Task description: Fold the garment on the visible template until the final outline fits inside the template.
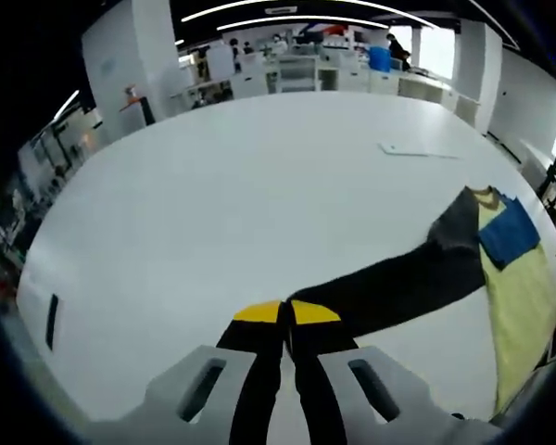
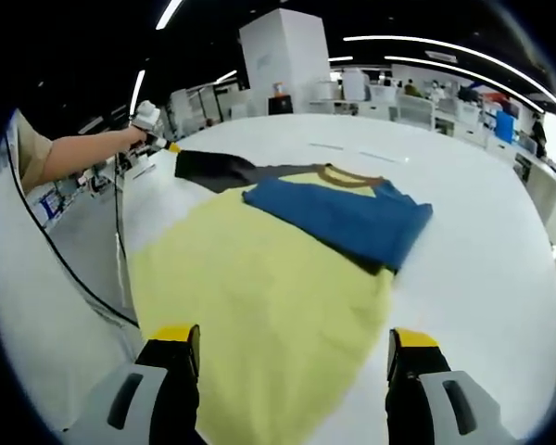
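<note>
A long-sleeved shirt lies on the white table. It has a yellow body, a blue sleeve folded across the chest, and a dark grey sleeve stretched out sideways. My left gripper is shut on the cuff of that dark sleeve, pulling it away from the yellow body. In the right gripper view the left gripper shows far left, held by a person's arm, at the end of the dark sleeve. My right gripper is open, jaws apart over the hem of the yellow body.
A thin white sheet lies flat on the far side of the table. The table edge runs close along the shirt's left side, with a black cable hanging beyond it. Desks and shelves stand in the background.
</note>
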Tool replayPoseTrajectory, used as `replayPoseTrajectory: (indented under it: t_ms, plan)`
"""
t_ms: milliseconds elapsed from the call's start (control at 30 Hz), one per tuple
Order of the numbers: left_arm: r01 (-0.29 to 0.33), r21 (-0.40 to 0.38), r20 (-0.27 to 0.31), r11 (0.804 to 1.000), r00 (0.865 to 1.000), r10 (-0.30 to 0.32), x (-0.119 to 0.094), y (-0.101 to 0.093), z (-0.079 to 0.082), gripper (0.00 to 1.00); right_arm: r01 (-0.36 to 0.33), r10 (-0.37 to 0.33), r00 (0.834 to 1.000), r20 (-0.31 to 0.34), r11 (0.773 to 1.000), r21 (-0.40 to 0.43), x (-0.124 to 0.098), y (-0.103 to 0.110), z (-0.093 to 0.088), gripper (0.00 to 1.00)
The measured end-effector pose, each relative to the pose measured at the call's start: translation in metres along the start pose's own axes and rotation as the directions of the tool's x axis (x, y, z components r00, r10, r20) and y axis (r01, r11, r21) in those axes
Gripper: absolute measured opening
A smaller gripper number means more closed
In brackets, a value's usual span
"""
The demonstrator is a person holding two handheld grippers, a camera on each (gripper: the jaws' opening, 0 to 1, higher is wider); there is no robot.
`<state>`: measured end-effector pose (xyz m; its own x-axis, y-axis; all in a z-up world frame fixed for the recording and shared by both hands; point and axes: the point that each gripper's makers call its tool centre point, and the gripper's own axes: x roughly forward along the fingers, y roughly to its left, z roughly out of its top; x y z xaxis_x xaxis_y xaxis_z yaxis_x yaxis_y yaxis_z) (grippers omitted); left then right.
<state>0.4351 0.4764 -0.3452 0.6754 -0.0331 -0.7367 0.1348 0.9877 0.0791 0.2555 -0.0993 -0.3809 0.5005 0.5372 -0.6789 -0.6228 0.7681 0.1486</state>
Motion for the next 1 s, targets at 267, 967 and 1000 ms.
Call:
replayPoseTrajectory:
  t_ms: [267, 967, 1000]
  plan:
    - [-0.014, -0.009, -0.043, 1.0, 0.999, 0.013, 0.014, 0.009, -0.008, 0.0, 0.012, -0.012, 1.0, -0.013, 1.0, 0.006, -0.002, -0.002, -0.004, 0.82]
    - [-0.02, -0.016, -0.13, 1.0, 0.991, 0.018, 0.044, 0.023, -0.029, 0.0, 0.032, -0.031, 0.998, -0.053, 0.999, 0.013, -0.005, -0.002, -0.012, 0.82]
    - [-0.021, -0.019, -0.135, 1.0, 0.991, 0.018, 0.045, 0.024, -0.03, 0.0, 0.032, -0.031, 0.998, -0.056, 0.999, 0.014, -0.005, -0.002, -0.012, 0.82]
